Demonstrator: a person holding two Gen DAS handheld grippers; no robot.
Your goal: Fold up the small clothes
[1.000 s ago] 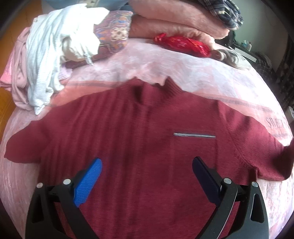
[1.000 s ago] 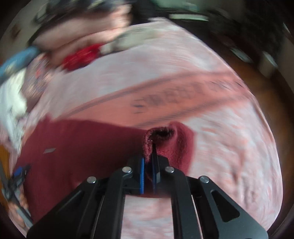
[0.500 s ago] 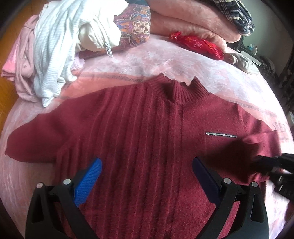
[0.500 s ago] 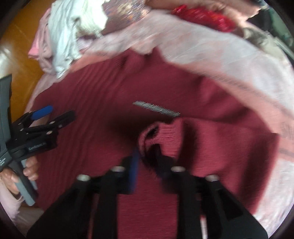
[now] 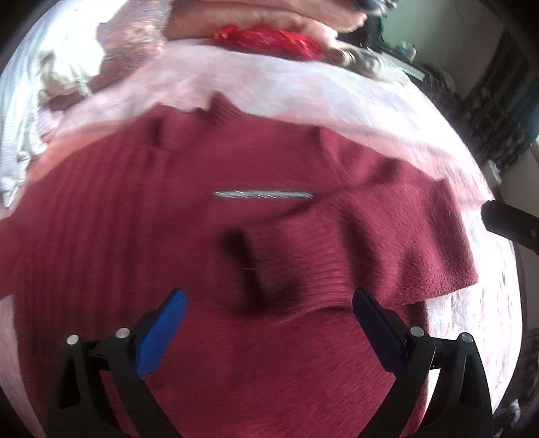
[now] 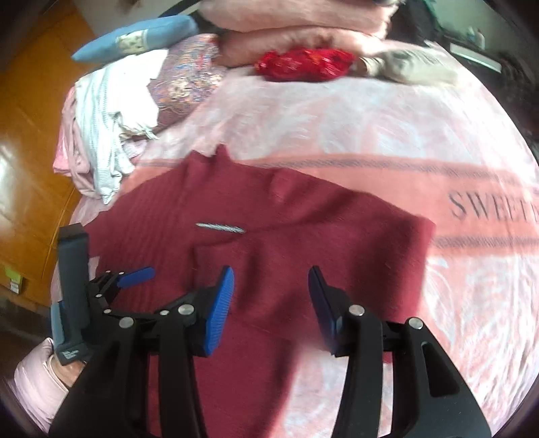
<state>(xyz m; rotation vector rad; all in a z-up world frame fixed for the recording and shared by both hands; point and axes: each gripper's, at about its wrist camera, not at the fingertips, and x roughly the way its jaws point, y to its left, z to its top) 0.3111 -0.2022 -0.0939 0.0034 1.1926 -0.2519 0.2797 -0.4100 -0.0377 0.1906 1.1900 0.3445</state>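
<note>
A dark red knit sweater [image 5: 168, 236] lies front up on the pink blanket [image 6: 387, 134], with a silver strip [image 5: 262, 194] on its chest. One sleeve [image 6: 269, 256] is folded in over the chest and lies loose. My right gripper [image 6: 271, 273] hovers just above that sleeve, open, with nothing between its blue pads. My left gripper [image 5: 268, 296] stands open over the sweater's middle and grips nothing. In the right wrist view the left gripper [image 6: 134, 274] shows at the left, held by a hand [image 6: 64, 370] in a pink sleeve.
A heap of white and pink clothes [image 6: 107, 111] lies at the bed's back left beside a patterned cloth [image 6: 188, 77]. Folded pink blankets [image 6: 296, 27], a red bag [image 6: 303, 64] and a blue pillow [image 6: 134, 37] line the back. Wooden floor [image 6: 30, 134] is beyond the left edge.
My right gripper carried the sleeve cuff in over the chest, opened and let it go. The left gripper stayed open and shifted over the sweater toward the folded sleeve.
</note>
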